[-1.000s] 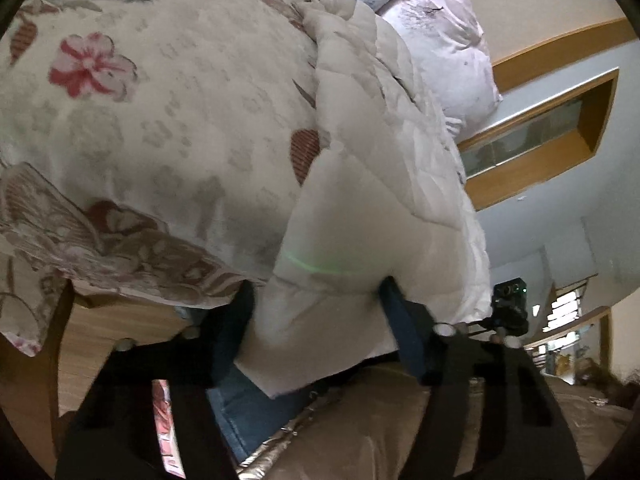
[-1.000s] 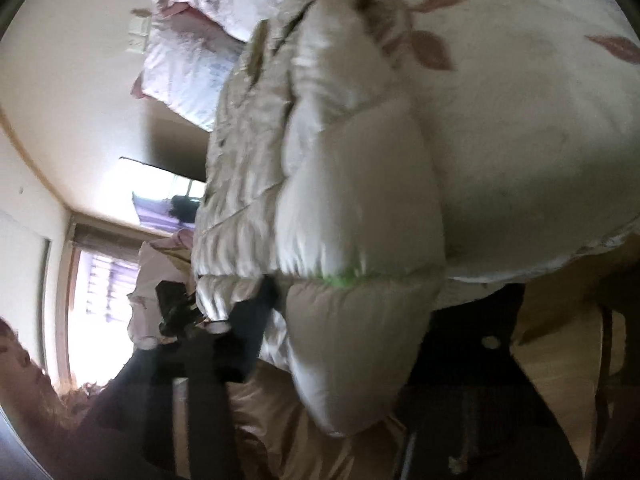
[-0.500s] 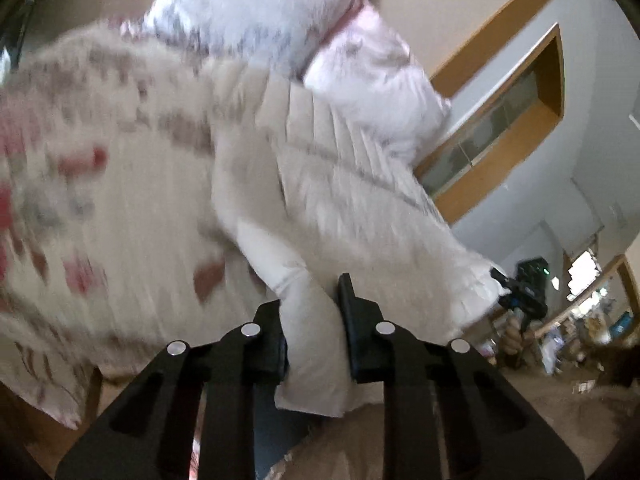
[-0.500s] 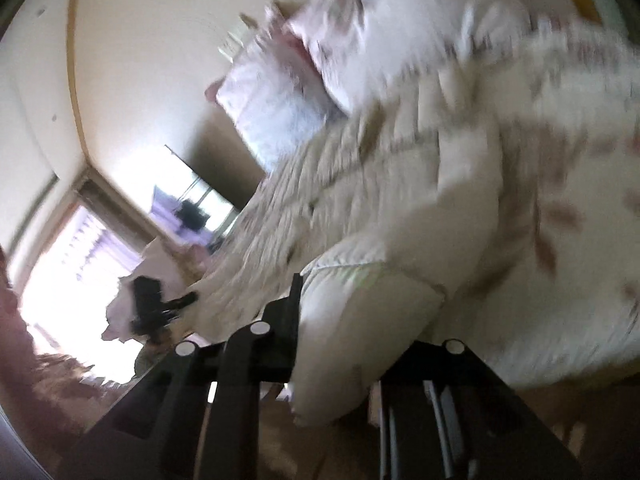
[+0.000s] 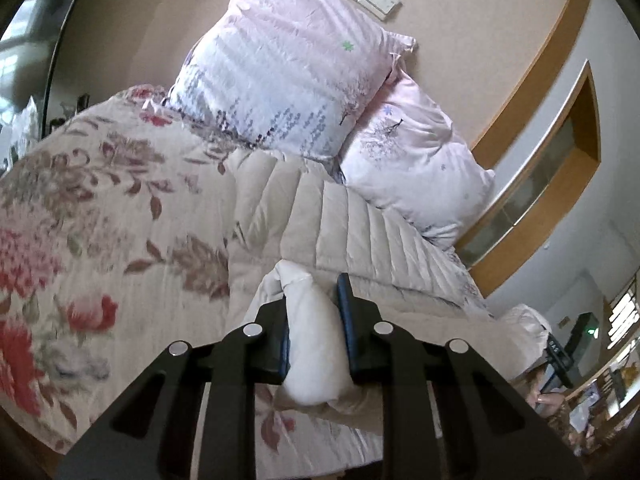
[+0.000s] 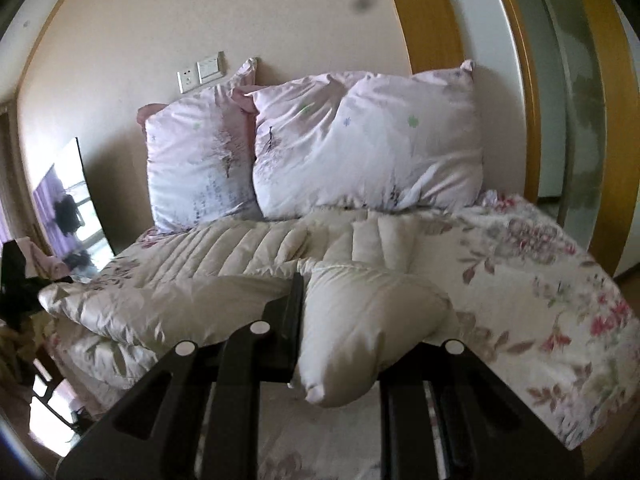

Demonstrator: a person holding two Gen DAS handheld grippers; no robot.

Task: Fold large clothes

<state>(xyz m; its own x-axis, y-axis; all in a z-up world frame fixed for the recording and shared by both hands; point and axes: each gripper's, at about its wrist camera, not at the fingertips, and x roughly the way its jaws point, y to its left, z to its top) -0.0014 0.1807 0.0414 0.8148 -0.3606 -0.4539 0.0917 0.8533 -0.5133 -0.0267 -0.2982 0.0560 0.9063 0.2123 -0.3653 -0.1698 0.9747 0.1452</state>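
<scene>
A cream quilted down jacket [image 5: 340, 220] lies spread across the bed, reaching up to the pillows. In the left wrist view my left gripper [image 5: 314, 312] is shut on a puffy white fold of the jacket, which bulges out between the two black fingers [image 5: 352, 320]. The right wrist view shows the jacket [image 6: 248, 252] stretching left across the bed. My right gripper [image 6: 344, 332] is shut on a padded corner of it [image 6: 360, 320]. That corner hides the right finger; only the left finger [image 6: 294, 312] shows.
The bed carries a floral cover [image 5: 100, 220] [image 6: 540, 280]. Two pale pink pillows [image 6: 200, 168] [image 6: 368, 148] lean on the wall at its head, under wall sockets [image 6: 200, 72]. A mirror [image 6: 68, 204] stands at the left. Wooden trim [image 6: 432, 20] frames the right.
Both grippers closed on the jacket's edge and rose with it. Both views rolled towards level, so the pillows and the wall came into sight.
</scene>
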